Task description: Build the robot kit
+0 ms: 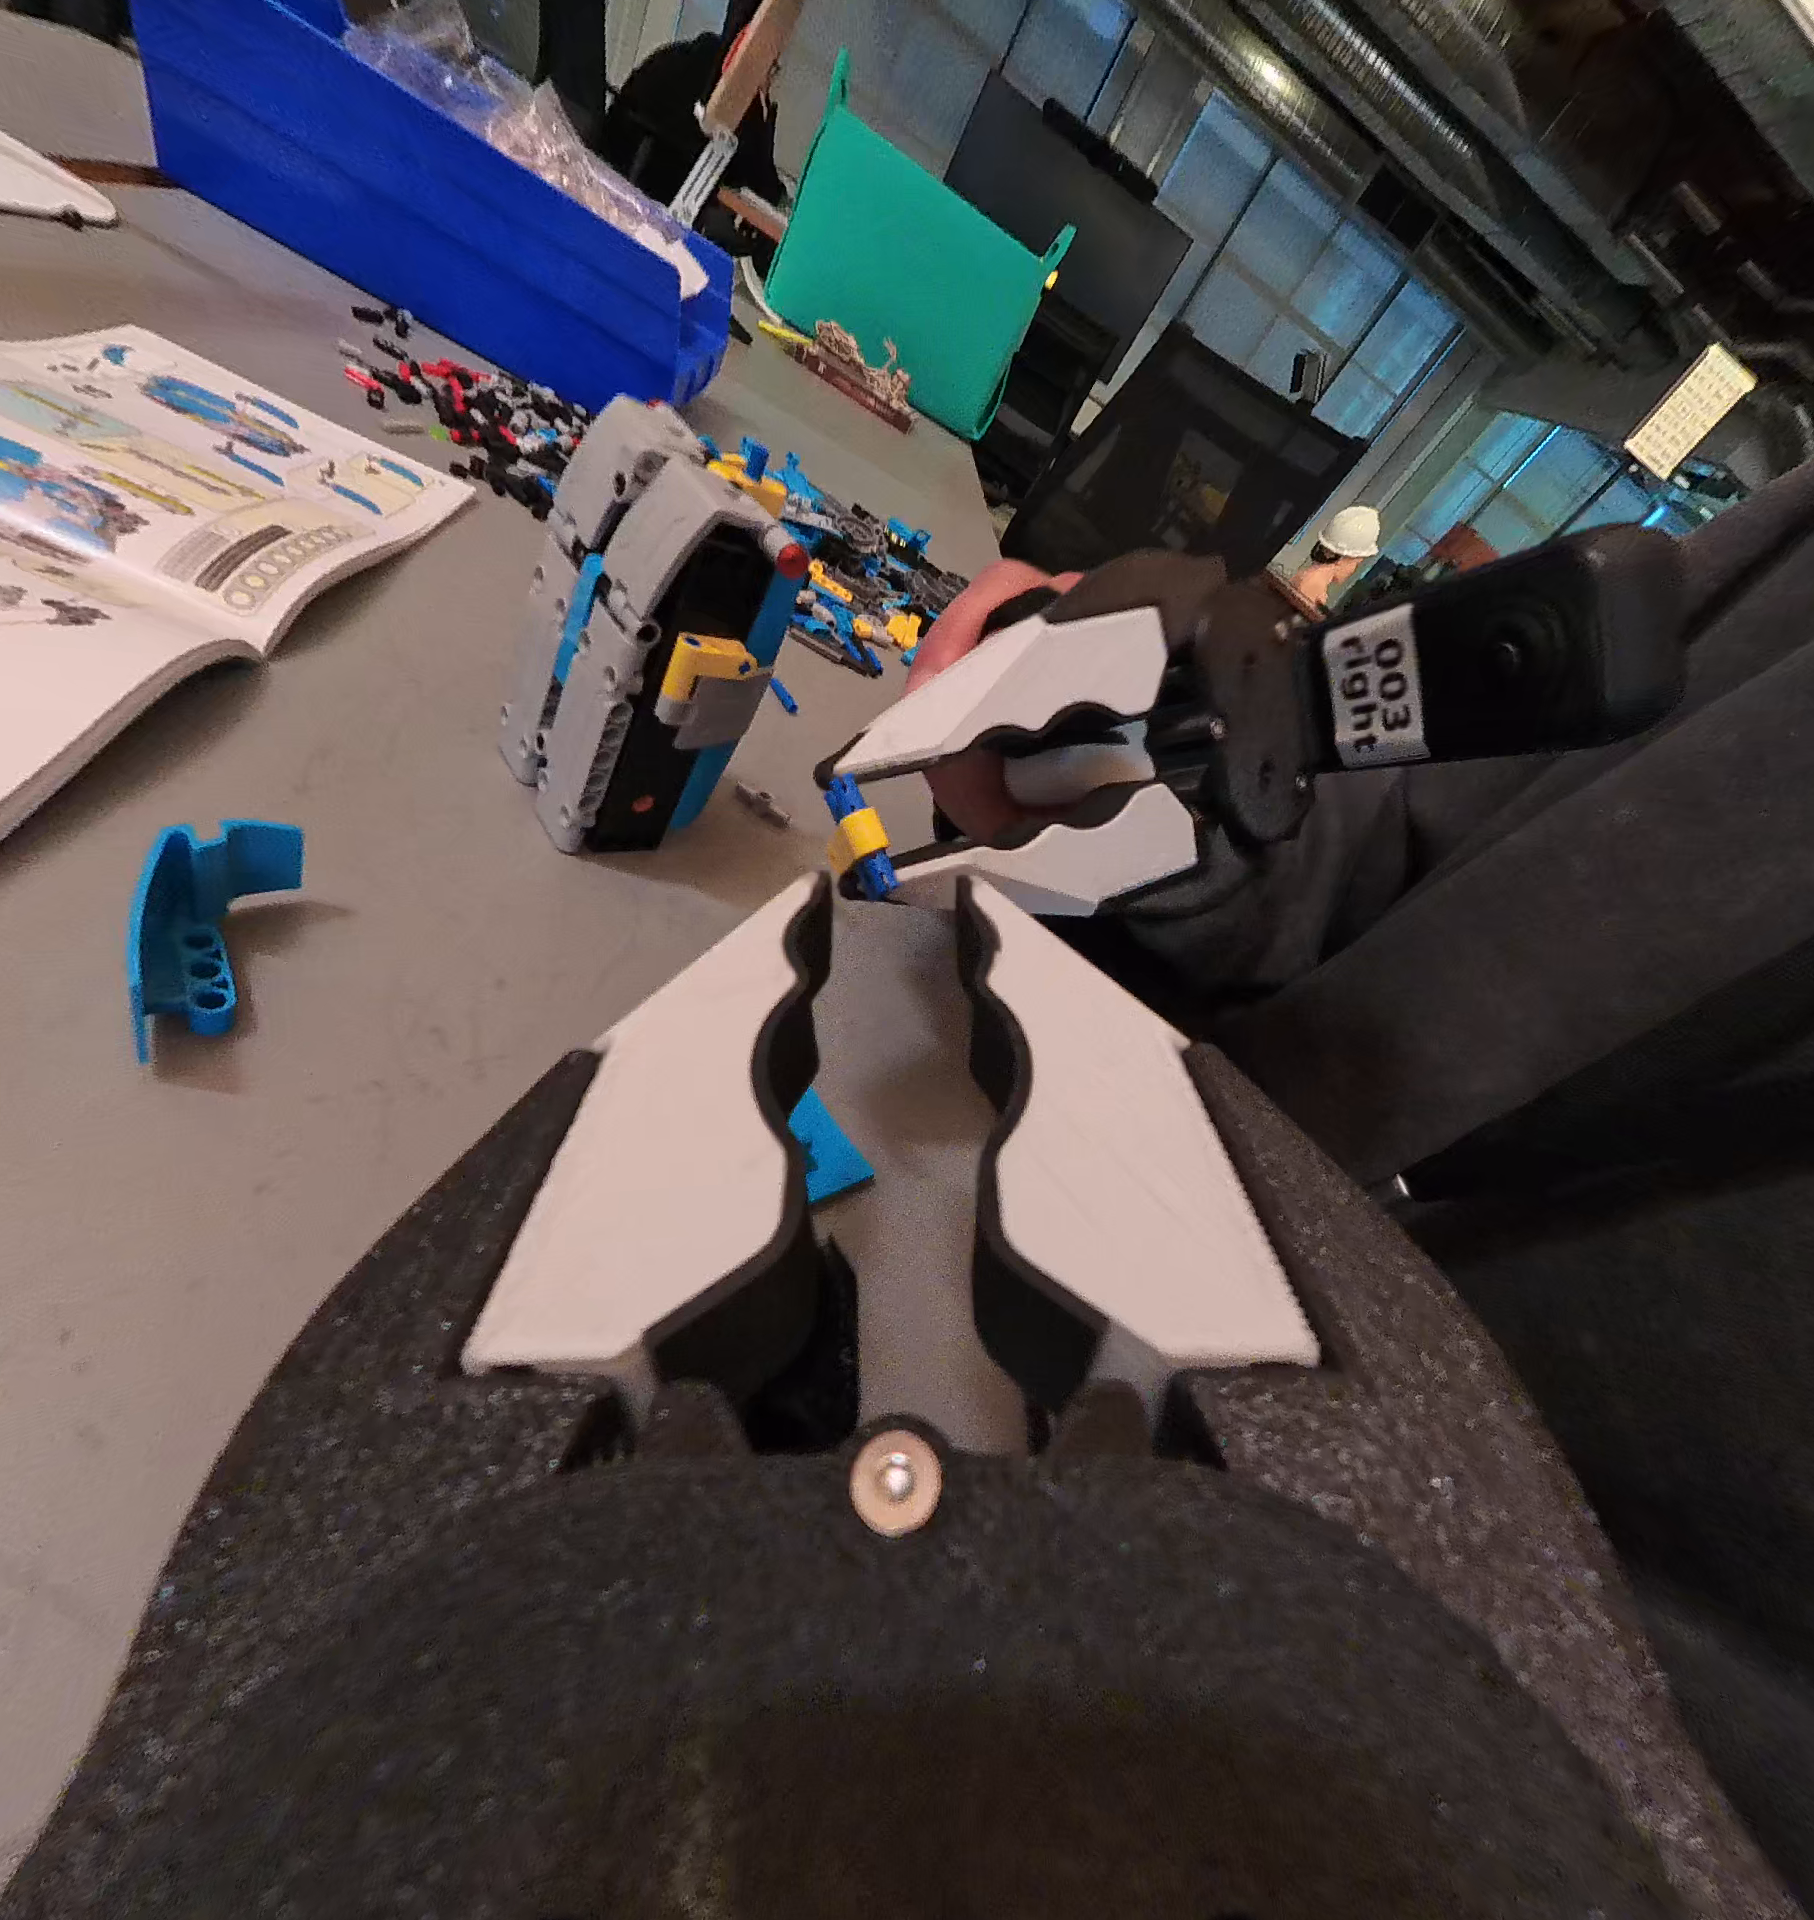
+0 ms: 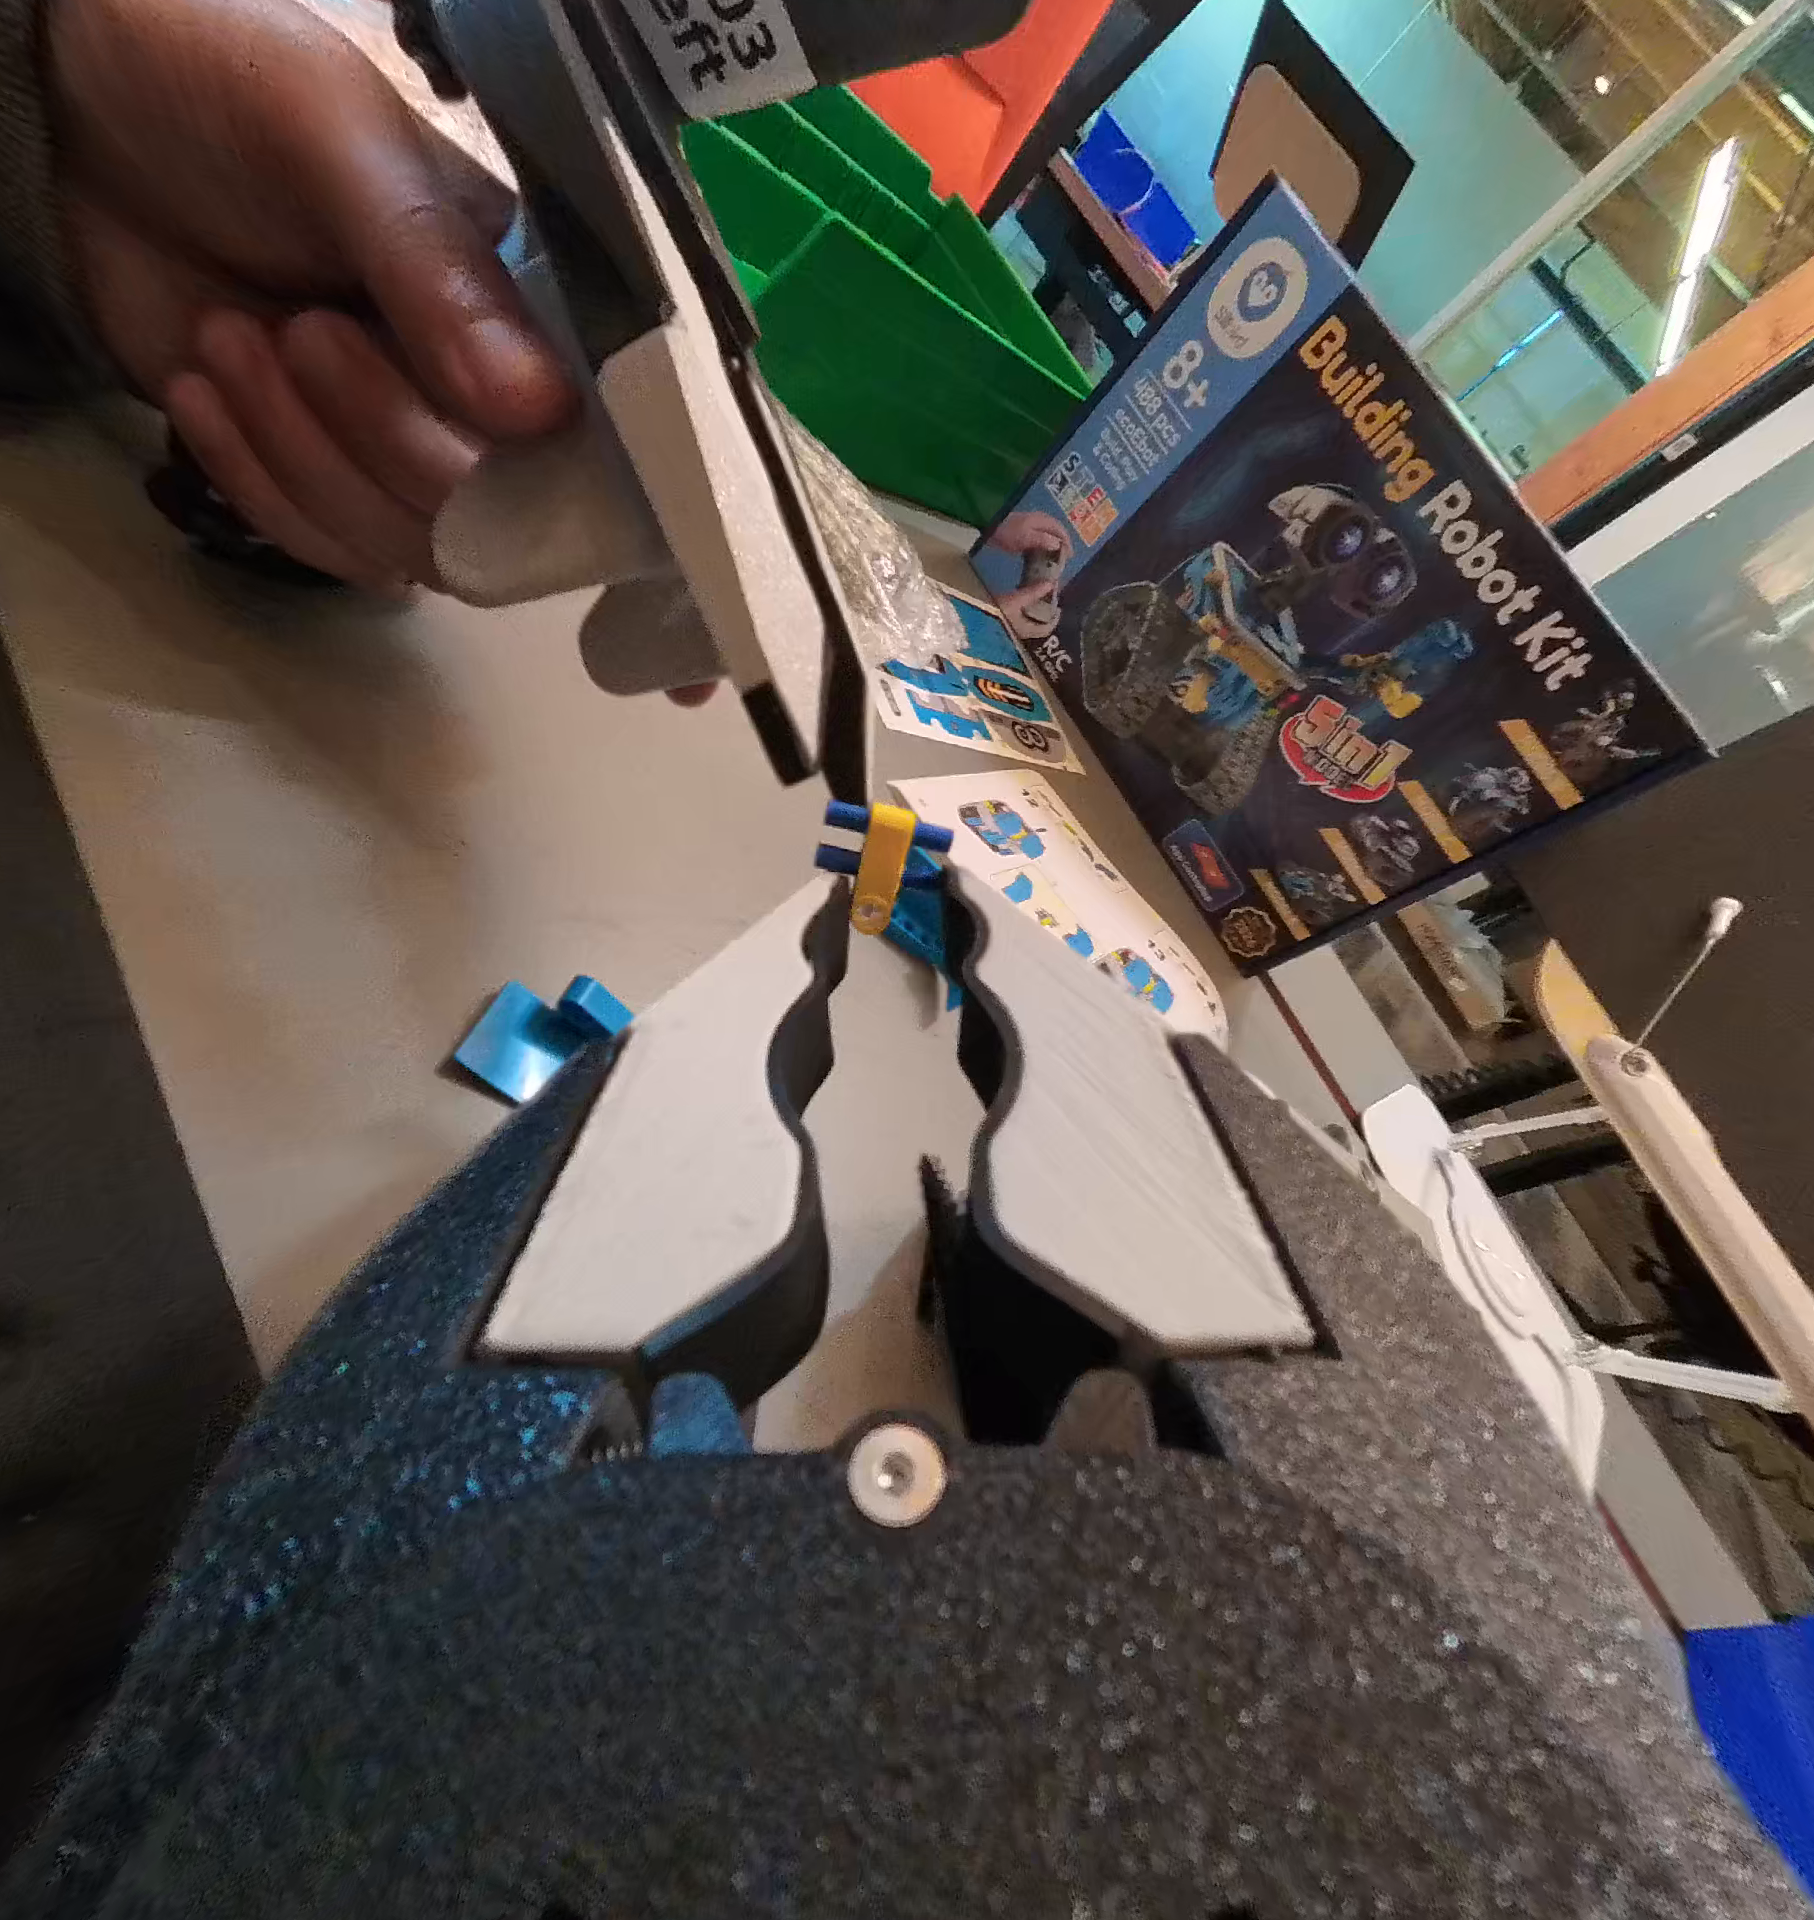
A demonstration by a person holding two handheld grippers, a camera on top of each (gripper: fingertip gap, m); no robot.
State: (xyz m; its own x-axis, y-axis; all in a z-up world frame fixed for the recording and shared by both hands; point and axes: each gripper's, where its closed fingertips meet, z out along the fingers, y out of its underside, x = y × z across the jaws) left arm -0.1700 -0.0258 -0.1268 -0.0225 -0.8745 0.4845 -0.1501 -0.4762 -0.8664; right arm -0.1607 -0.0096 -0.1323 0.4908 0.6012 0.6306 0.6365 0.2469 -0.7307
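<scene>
My right gripper (image 2: 895,885) is shut on a small yellow-and-blue brick piece (image 2: 882,862), held just above the grey table (image 2: 363,831). In the left wrist view the right gripper (image 1: 863,821) comes in from the right with the piece (image 1: 856,840) between its tips. My left gripper (image 1: 895,885) is open and empty, its tips right below the piece. In the right wrist view the left gripper (image 2: 820,774) comes down from the top, held by a hand (image 2: 311,343). A partly built grey, blue and black model (image 1: 643,644) stands upright just beyond.
An open instruction booklet (image 1: 155,520), a blue curved panel (image 1: 196,935), a flat blue piece (image 2: 529,1039), loose small parts (image 1: 487,416) and a blue bin (image 1: 415,197) lie on the table. The kit box (image 2: 1350,623), a sticker sheet (image 2: 976,696), a leaflet (image 2: 1079,904) and green bins (image 2: 882,312) are on the far side. Less than 4 cm separates the two grippers' tips.
</scene>
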